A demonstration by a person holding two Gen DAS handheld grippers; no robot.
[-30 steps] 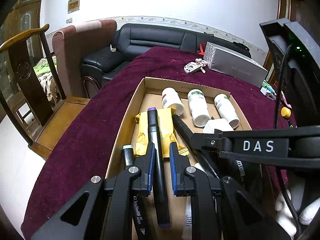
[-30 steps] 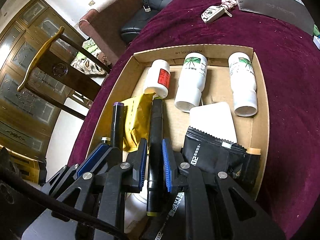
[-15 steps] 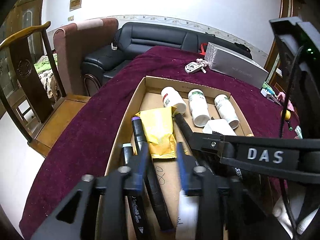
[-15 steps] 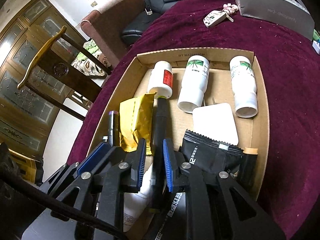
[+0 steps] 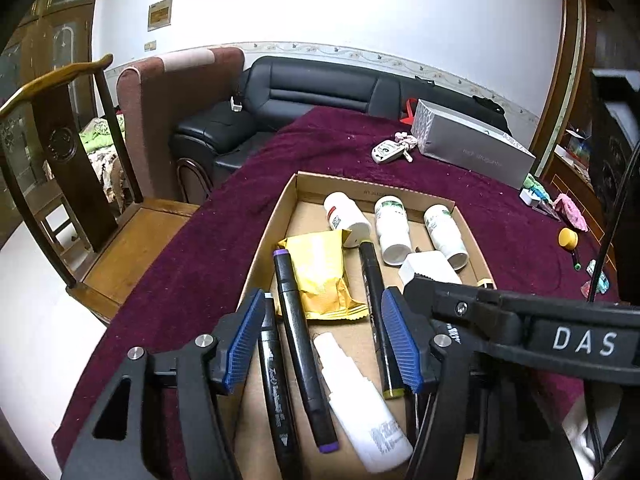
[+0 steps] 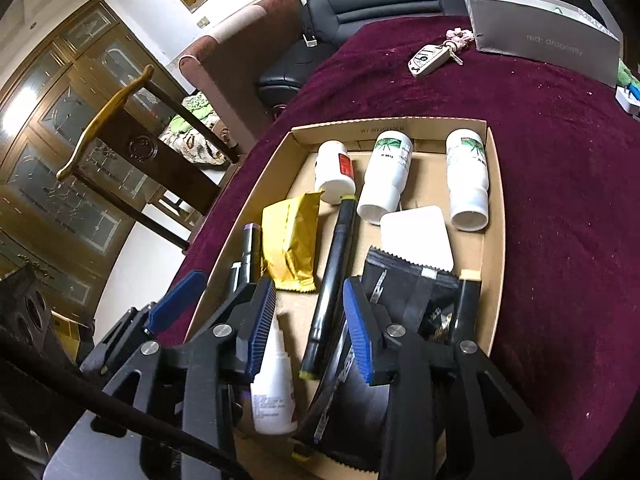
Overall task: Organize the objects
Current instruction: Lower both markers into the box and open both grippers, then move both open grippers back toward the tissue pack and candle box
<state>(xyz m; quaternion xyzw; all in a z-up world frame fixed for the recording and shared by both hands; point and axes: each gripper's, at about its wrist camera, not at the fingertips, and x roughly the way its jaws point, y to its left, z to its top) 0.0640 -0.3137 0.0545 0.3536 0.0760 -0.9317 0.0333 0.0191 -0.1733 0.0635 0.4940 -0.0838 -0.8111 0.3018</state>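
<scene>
Now both tools have just been opening: the left tool (image 5: 322,344) stands apart over the purple-capped marker (image 5: 302,344) lying free in the cardboard box (image 5: 276,216) at centre frame. The right tool (image 6: 310,330) gapes around the yellow-capped marker (image 6: 330,284), pads clear, beside the gold packet (image 6: 288,248).

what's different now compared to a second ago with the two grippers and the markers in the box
Both grippers let go. The left gripper held the purple-capped marker; its jaws have just been opening and the marker lies in the box beside the gold packet. The right gripper released the yellow-capped marker, its jaws opening too. Bottles and packet stayed put.
</scene>
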